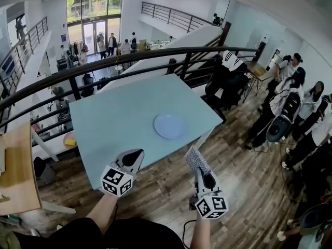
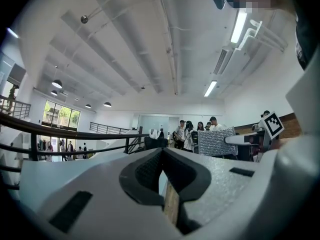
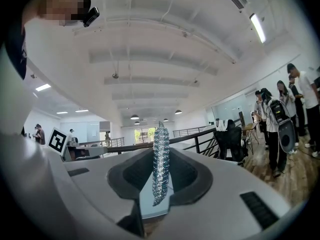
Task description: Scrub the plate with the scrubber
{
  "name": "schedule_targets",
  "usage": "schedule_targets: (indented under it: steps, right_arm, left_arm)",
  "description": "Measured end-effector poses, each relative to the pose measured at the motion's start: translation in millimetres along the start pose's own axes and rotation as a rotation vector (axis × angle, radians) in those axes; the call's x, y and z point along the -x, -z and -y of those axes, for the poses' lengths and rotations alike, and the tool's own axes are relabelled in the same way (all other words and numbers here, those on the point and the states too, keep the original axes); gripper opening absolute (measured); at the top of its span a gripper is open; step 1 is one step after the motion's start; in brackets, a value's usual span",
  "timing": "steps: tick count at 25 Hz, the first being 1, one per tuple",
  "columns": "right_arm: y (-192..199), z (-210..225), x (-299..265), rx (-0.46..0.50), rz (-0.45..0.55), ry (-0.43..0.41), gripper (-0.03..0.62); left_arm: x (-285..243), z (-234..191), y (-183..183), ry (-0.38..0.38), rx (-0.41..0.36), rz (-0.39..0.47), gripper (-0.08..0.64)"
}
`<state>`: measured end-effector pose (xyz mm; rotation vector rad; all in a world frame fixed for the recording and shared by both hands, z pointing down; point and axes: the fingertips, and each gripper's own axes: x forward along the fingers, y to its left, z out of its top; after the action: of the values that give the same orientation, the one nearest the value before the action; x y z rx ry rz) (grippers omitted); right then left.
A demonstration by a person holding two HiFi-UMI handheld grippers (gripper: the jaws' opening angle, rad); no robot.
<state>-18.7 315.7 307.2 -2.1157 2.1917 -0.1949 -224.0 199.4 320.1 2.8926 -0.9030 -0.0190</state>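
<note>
A pale blue plate [image 1: 169,126] lies on the light blue table [image 1: 119,118], right of its middle. My right gripper [image 1: 199,166] hovers just off the table's near edge, shut on a silvery scrubber [image 1: 196,159] that sticks up edge-on between its jaws [image 3: 160,164]. My left gripper [image 1: 133,158] is at the near edge too, left of the right one, jaws shut with nothing between them [image 2: 161,176]. Both point upward, away from the plate. The scrubber also shows in the left gripper view [image 2: 216,141].
A black railing [image 1: 129,61] curves behind the table. Several people stand at the right [image 1: 298,102] on the wooden floor. A wooden desk [image 1: 18,170] is at the left. A yellow object [image 1: 70,141] lies below the table's left edge.
</note>
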Motion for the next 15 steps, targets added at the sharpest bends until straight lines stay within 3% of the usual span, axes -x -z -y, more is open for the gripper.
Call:
schedule_targets:
  steps: [15]
  right_arm:
    - [15, -41, -10, 0.013, -0.017, 0.033, 0.087]
  left_arm:
    - [34, -38, 21, 0.024, 0.027, -0.031, 0.008]
